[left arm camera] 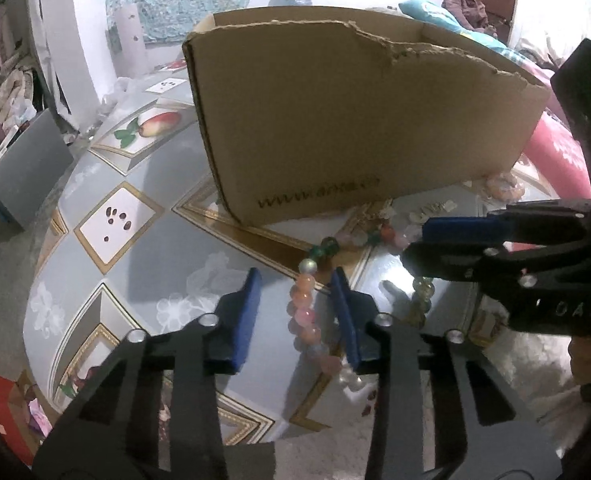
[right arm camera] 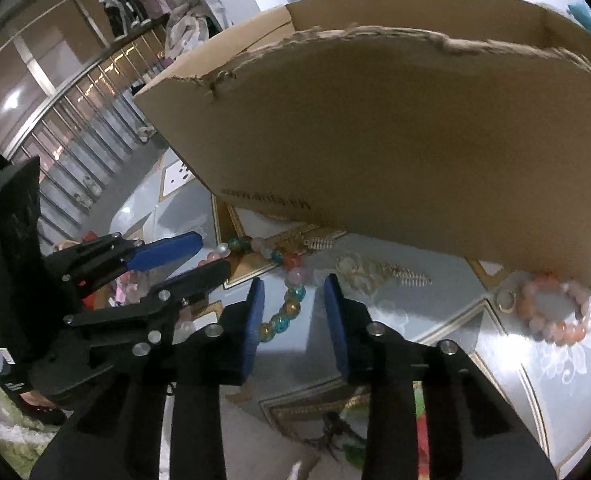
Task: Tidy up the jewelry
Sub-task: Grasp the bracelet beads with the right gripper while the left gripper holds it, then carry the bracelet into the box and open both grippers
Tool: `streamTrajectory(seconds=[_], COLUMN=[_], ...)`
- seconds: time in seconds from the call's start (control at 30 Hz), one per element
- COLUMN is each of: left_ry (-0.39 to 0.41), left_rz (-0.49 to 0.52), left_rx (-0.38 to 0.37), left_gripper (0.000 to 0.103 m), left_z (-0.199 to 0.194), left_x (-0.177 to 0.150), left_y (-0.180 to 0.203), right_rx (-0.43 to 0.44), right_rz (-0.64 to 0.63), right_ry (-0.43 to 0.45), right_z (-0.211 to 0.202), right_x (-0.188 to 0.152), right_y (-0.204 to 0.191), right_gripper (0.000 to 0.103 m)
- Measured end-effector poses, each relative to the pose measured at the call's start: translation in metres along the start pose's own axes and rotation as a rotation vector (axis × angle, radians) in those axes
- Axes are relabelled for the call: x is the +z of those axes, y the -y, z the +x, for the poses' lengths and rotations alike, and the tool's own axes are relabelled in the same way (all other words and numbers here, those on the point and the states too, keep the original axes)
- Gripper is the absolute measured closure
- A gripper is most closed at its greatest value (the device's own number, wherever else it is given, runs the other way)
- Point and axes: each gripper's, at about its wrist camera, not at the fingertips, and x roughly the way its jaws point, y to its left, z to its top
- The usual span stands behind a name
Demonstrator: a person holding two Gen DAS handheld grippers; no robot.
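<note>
Jaws, left gripper (left arm camera: 295,312): spread apart, blue pads on either side of the pink end of the bead necklace (left arm camera: 307,312), pinching nothing; the right-hand pad stands just beside the beads.
Jaws, right gripper (right arm camera: 294,312): spread apart, nothing pinched; the blue-green and amber stretch of the same necklace runs between the fingers.
Bead necklace: lies in a loose curve on the table (left arm camera: 135,240), just in front of the cardboard box (left arm camera: 355,120), running from pink beads through a white one to green, then on to mixed colours.
Cardboard box: stands on the table with its torn top edge open, its printed near wall facing both cameras.
Pink bracelet (right arm camera: 555,312): rests on the table at the box's right-hand lower corner, touching or just under its edge.
Gold ring (right arm camera: 506,301): just beside the bracelet, on its left.
Gold spring-shaped pieces (right arm camera: 409,276): on the table close to the box's near wall, beside a pale clear ornament (right arm camera: 355,270).
Grippers together: near each other over the necklace, the right one reaching in from the side in the left wrist view.
</note>
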Motion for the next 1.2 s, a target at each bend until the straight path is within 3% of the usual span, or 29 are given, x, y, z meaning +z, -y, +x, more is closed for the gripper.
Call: streamTrajectory(seconds=[0.13, 0.23, 0.63, 1.2], left_ry=[0.003, 0.005, 0.016, 0.082], left_rz=[0.003, 0.002, -0.070, -0.078], left_rx=[0.009, 0.003, -0.071, -0.128], left_gripper=[0.083, 0.094, 0.094, 0.094], left_z=[0.002, 0.005, -0.009, -0.043], left_x=[0.002, 0.005, 0.004, 0.011], left_y=[-0.001, -0.003, -0.014, -0.007], right_rx=[-0.037, -0.029, 0.033, 0.047], right_rz=[-0.039, -0.029, 0.037, 0.044], right_ry=[-0.004, -0.006, 0.024, 0.092], right_z=[0.005, 0.005, -0.008, -0.038], right_x=[0.002, 0.002, -0.002, -0.006], right_y=[-0.008, -0.005, 0.006, 0.009], right_gripper=[0.089, 0.093, 0.093, 0.093])
